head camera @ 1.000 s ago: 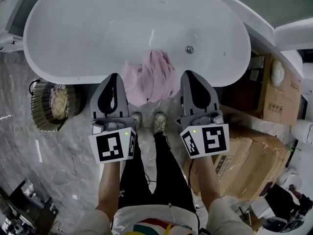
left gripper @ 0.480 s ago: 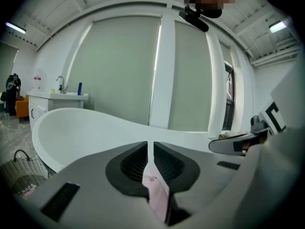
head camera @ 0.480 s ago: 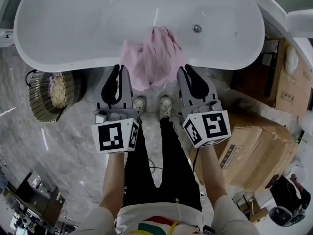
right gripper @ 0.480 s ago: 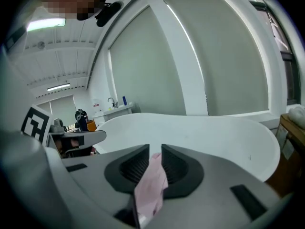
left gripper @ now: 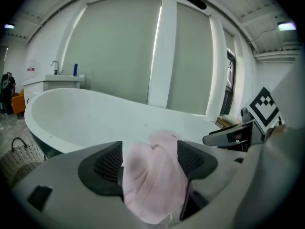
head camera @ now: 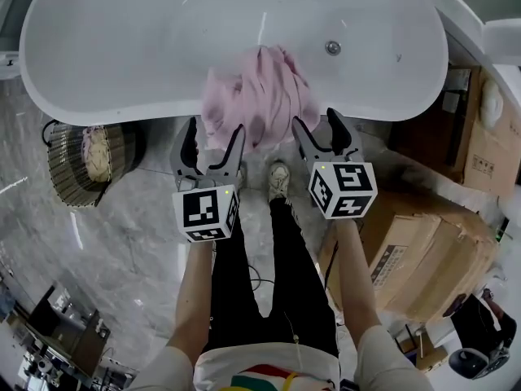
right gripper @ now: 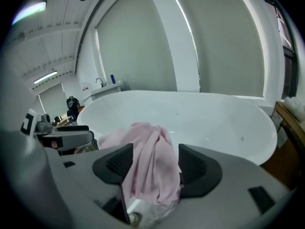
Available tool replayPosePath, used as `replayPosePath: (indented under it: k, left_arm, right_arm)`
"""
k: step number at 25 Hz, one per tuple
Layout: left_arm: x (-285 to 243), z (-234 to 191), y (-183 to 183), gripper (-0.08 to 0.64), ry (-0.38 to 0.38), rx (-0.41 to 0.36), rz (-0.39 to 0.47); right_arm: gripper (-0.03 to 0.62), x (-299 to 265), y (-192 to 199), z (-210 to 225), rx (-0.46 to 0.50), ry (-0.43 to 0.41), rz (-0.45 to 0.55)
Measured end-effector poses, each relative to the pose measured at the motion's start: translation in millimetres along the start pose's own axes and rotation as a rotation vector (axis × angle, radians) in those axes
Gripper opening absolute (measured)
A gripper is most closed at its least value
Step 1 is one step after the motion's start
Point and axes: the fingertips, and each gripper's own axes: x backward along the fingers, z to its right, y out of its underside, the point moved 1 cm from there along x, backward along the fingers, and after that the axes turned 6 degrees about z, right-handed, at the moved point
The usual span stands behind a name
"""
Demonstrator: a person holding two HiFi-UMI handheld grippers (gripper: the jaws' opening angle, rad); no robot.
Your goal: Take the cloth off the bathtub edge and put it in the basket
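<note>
A crumpled pink cloth (head camera: 256,96) hangs over the near rim of the white bathtub (head camera: 122,112). My left gripper (head camera: 213,141) is at the cloth's lower left. Its jaws are opening, and a fold of cloth (left gripper: 152,180) hangs in the gap; the pads do not press on it. My right gripper (head camera: 319,129) is at the cloth's lower right, its jaws also opening, with the cloth (right gripper: 147,161) seen between the pads and not squeezed. The woven basket (head camera: 81,165) stands on the floor to the left, under the tub's rim.
The basket holds a cream bundle and a bit of pink fabric. Cardboard boxes (head camera: 423,259) are stacked on the right. The person's legs and shoes (head camera: 279,177) are below the cloth. The tub drain (head camera: 332,47) lies just right of the cloth. The floor is grey marble.
Both grippers have moved forward to the cloth's lower edge, and their jaws have gone from shut to wide apart. The cloth still hangs on the rim.
</note>
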Motion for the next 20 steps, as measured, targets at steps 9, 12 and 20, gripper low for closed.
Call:
replayPosePath:
  k: [9, 12, 20]
  left_arm:
    - [-15.1, -13.4, 58.5, 0.397, 0.004, 0.073, -0.161]
    - [-21.9, -16.2, 65.6, 0.405, -0.015, 0.102, -0.168]
    - [-33.5, -6.7, 74.1, 0.403, 0.056, 0.073, -0.213]
  right_arm:
    - [0.305, -18.0, 41.8, 9.0, -0.071, 0.026, -0.118]
    - [0.305, -20.1, 44.1, 8.3, -0.075, 0.035, -0.123]
    - [0.305, -31.4, 53.3, 7.3, -0.082, 0.064, -0.144]
